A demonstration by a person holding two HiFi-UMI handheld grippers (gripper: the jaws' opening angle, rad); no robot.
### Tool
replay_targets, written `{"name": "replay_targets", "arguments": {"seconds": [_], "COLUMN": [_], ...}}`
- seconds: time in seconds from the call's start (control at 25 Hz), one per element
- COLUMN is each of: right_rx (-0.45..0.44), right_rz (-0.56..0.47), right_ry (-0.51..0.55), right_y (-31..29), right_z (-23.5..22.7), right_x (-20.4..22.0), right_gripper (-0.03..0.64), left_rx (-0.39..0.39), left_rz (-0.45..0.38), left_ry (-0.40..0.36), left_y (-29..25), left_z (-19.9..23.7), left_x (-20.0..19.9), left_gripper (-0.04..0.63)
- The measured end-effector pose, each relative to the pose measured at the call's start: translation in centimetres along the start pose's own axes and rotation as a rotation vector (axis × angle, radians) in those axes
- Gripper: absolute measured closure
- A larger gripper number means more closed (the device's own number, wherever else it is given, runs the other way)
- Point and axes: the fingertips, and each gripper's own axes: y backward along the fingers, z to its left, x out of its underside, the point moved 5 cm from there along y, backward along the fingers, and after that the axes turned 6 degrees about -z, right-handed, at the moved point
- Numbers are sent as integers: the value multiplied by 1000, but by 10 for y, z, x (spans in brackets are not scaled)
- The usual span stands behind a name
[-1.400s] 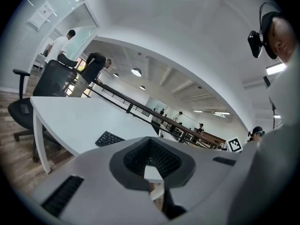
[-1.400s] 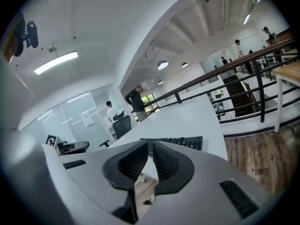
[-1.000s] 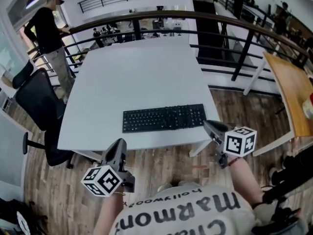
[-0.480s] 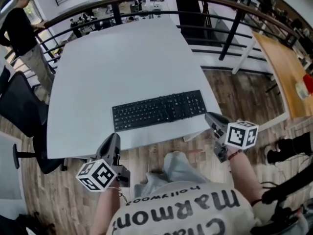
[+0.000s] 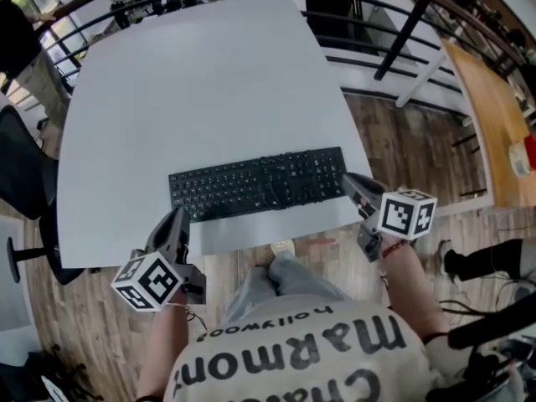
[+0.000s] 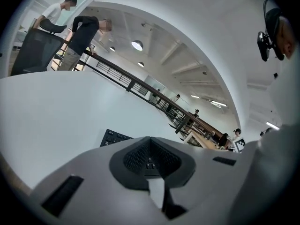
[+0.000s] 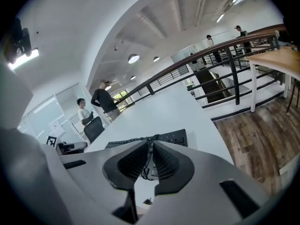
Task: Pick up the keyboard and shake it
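keyboard [image 5: 258,183] flat on table [image 5: 193,82], left gripper [image 5: 173,224] & right gripper [image 5: 352,182] jaws pressed together, empty, nr its ends

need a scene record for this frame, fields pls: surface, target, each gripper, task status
surface: white rectangular table, over a wooden plank floor
target: black flat keyboard, lying flat near the table's front edge, long side along that edge
left gripper: fingers together, empty, at the table's front edge, short of the keyboard's left end
right gripper: fingers together, empty, at the keyboard's right end; contact unclear
task status: keyboard not yet picked up
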Motion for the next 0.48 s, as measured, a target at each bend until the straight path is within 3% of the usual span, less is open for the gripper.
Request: {"name": "replay_targets", "arguments": {"seconds": [0.36, 0.48], "right_rx": [-3, -27], "right_rz": [81, 71], "right_ry": [12, 15], "right_y": [-32, -38], "right_z": [-39, -41], "right_x": [-13, -20], "right_gripper": [561, 561], "left_rx": [-135, -126], "left_rz": [11, 3], "left_ry": [-5, 16], "left_y": [-29, -37], "left_z": [34, 30], "left_x": [-5, -7], "left_gripper": [592, 592]}}
